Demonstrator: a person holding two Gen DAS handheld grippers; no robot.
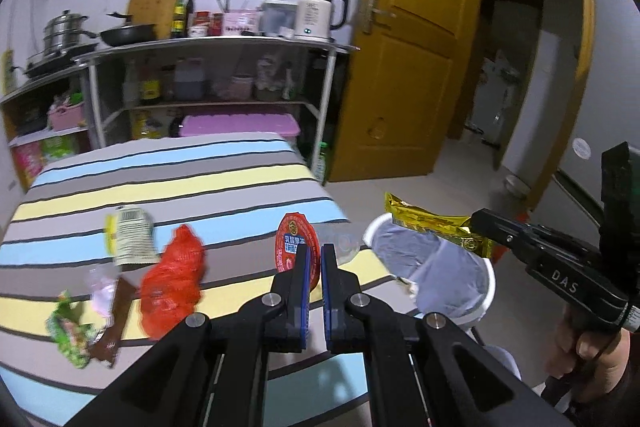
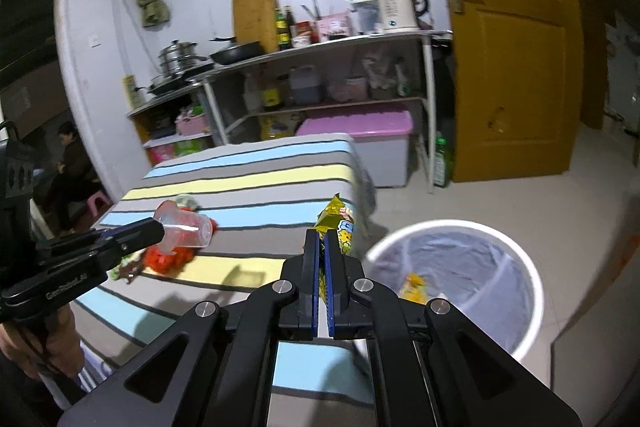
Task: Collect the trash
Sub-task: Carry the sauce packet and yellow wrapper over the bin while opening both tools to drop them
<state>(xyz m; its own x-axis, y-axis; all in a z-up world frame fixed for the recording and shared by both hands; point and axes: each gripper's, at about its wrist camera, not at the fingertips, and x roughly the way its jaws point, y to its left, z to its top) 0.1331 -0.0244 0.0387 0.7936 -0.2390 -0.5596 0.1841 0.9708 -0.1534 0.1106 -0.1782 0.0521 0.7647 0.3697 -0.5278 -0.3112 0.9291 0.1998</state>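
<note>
Striped bedspread (image 1: 180, 183) in blue, yellow and grey, white bin (image 2: 532, 279) on the tiled floor at its corner.

Left gripper (image 1: 314, 255) is clamped on a clear plastic cup (image 2: 184, 229) with a red lid (image 1: 294, 237); cup lies on its side in the jaws, above the bed's near edge. Right gripper (image 2: 321, 251) is clamped on a gold snack wrapper (image 2: 340, 223); in the left wrist view the wrapper (image 1: 432, 225) hangs over the bin's rim, in the right wrist view it sits between bed corner and bin. Bin has a grey liner (image 1: 424, 259) and a yellow scrap (image 2: 414, 287) already at the bottom.

Left on the bed: red net bag (image 1: 174, 283), white barcoded packet (image 1: 132, 237), brown wrapper (image 1: 114, 319), green wrapper (image 1: 68, 331), pale pink scrap (image 1: 100, 291), all clustered on the left side, well apart from the bin.

Around: metal shelf rack (image 1: 216, 45) behind the bed with kettle (image 1: 316, 13), frying pan (image 1: 128, 33), steamer pot (image 1: 64, 31), bottles; pink-lidded storage box (image 2: 360, 125) underneath. Yellow door (image 1: 412, 47) stands open on the right. A seated person (image 2: 70, 163) is visible far left in the right wrist view.

Bin mouth is unobstructed apart from the wrapper.
</note>
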